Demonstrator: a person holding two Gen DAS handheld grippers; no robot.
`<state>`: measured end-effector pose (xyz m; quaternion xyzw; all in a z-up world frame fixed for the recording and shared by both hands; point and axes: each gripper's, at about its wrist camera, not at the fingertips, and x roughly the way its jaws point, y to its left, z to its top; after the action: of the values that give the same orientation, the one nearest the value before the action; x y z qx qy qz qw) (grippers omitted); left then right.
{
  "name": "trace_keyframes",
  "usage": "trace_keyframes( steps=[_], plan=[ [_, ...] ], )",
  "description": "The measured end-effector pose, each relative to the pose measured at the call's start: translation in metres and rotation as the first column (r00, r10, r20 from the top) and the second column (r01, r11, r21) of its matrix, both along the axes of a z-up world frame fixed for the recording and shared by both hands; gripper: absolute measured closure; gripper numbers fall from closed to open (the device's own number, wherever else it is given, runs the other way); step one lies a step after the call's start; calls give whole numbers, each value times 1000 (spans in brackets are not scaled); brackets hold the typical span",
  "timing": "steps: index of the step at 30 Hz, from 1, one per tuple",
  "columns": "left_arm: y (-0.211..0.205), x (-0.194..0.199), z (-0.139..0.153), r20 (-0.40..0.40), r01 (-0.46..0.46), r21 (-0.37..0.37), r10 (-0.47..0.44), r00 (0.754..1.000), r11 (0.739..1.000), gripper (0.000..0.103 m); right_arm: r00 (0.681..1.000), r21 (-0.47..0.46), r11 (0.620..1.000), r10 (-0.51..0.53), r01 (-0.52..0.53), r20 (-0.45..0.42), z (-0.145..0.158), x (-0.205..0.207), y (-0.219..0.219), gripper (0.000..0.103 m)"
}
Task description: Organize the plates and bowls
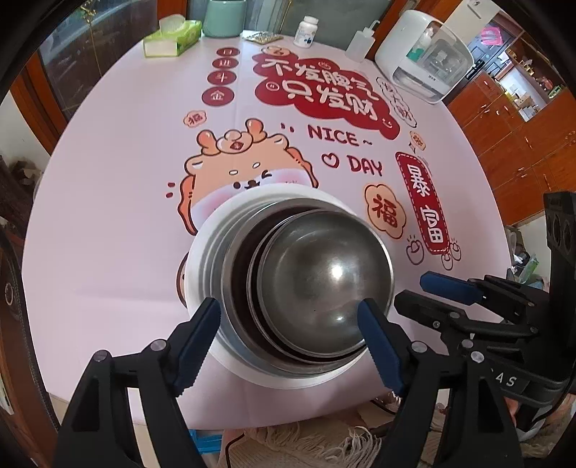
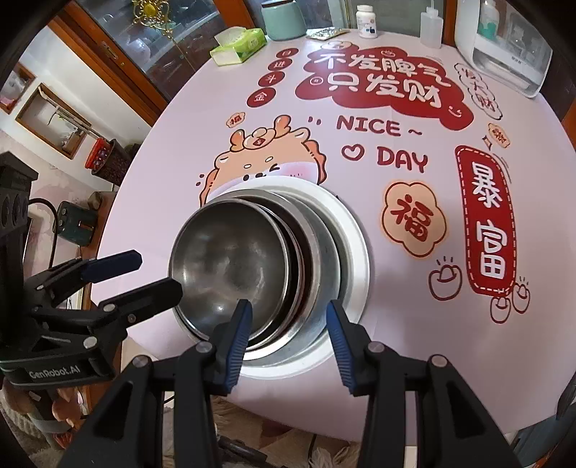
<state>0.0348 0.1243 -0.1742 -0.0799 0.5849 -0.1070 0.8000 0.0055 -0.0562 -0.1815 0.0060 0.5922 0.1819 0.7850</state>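
Observation:
A stack of dishes stands near the table's front edge: a white plate [image 1: 201,266] at the bottom, a wider steel dish [image 1: 230,259] on it, and a steel bowl [image 1: 324,273] on top, off-centre. The stack also shows in the right wrist view, with the white plate [image 2: 356,252] and the steel bowl [image 2: 230,259]. My left gripper [image 1: 288,342] is open, its fingers either side of the stack's near rim. My right gripper [image 2: 288,342] is open over the near rim. Each gripper shows in the other's view, the right gripper [image 1: 432,291] and the left gripper [image 2: 144,273].
The round table [image 1: 108,216] has a pink cartoon cloth. At the back stand a tissue box [image 1: 172,37], a green canister [image 1: 225,18], a white pill bottle [image 1: 306,30], a squeeze bottle [image 1: 360,43] and a white appliance [image 1: 424,57]. Wooden cabinets [image 1: 514,118] stand to the right.

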Motion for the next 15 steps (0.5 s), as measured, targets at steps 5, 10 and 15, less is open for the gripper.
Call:
trace_keyframes(
  steps=[5, 10, 15],
  plan=[
    [-6, -8, 14, 34, -6, 19, 6, 999, 1000, 17, 1000, 4, 1000, 10, -10, 28, 10, -8, -2, 60],
    [-14, -16, 28, 78, 1, 29, -3, 997, 1000, 6, 998, 10, 1000, 13, -14, 54, 21, -17, -7, 60],
    [-23, -23, 42, 120, -12, 43, 6, 993, 999, 1, 997, 18, 1000, 5, -6, 82, 33, -24, -18, 60]
  ],
)
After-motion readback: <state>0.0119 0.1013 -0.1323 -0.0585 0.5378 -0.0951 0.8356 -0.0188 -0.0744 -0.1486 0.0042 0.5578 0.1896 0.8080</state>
